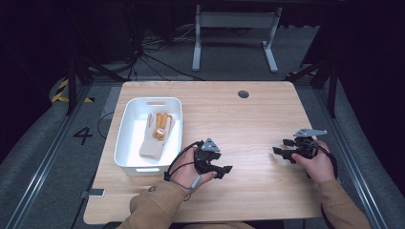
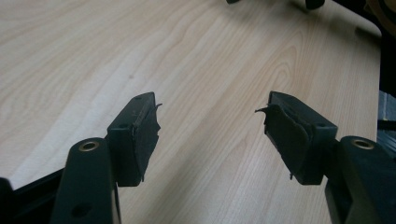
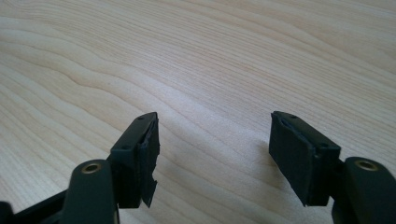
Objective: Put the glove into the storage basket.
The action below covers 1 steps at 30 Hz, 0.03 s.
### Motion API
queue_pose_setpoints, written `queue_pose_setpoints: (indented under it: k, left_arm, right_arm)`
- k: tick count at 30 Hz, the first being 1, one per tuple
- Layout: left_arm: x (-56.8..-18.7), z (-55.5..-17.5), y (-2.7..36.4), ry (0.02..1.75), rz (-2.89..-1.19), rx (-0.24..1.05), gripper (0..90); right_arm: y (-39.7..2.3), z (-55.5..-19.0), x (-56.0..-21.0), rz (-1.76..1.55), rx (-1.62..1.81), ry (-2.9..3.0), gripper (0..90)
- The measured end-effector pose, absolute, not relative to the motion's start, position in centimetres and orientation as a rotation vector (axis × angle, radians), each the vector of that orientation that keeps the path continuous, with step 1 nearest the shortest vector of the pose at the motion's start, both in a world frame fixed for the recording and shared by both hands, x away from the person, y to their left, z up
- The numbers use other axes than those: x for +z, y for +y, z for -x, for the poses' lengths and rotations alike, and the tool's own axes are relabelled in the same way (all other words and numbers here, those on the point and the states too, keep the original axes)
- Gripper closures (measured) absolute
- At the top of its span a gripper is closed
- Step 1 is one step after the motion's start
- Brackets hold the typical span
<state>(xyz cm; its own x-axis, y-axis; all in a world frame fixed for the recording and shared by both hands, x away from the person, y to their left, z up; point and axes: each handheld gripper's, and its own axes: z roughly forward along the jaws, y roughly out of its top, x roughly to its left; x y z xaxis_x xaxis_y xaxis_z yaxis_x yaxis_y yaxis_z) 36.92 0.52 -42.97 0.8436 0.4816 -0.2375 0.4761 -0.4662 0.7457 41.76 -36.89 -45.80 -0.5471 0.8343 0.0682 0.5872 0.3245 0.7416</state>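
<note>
Glove (image 1: 155, 136) in white bin (image 1: 125, 138), bare table (image 1: 258, 119)

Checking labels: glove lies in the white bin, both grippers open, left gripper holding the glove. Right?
Not quite. The left gripper holds nothing: the left gripper view shows bare table between its open jaws. The glove does lie in the white bin, and the right gripper is open.

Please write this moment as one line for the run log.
left gripper: open, empty, beside bin | right gripper: open, empty, over table | glove: lying in white bin
</note>
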Motion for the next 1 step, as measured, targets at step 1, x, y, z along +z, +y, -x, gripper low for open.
queue_pose_setpoints:
  k: [1]
  left_arm:
    - [-43.22,-36.87,0.32,0.684,-2.141,0.003,35.3]
  right_arm:
    - [-36.93,-41.79,-45.85,-1.269,1.064,2.266,34.2]
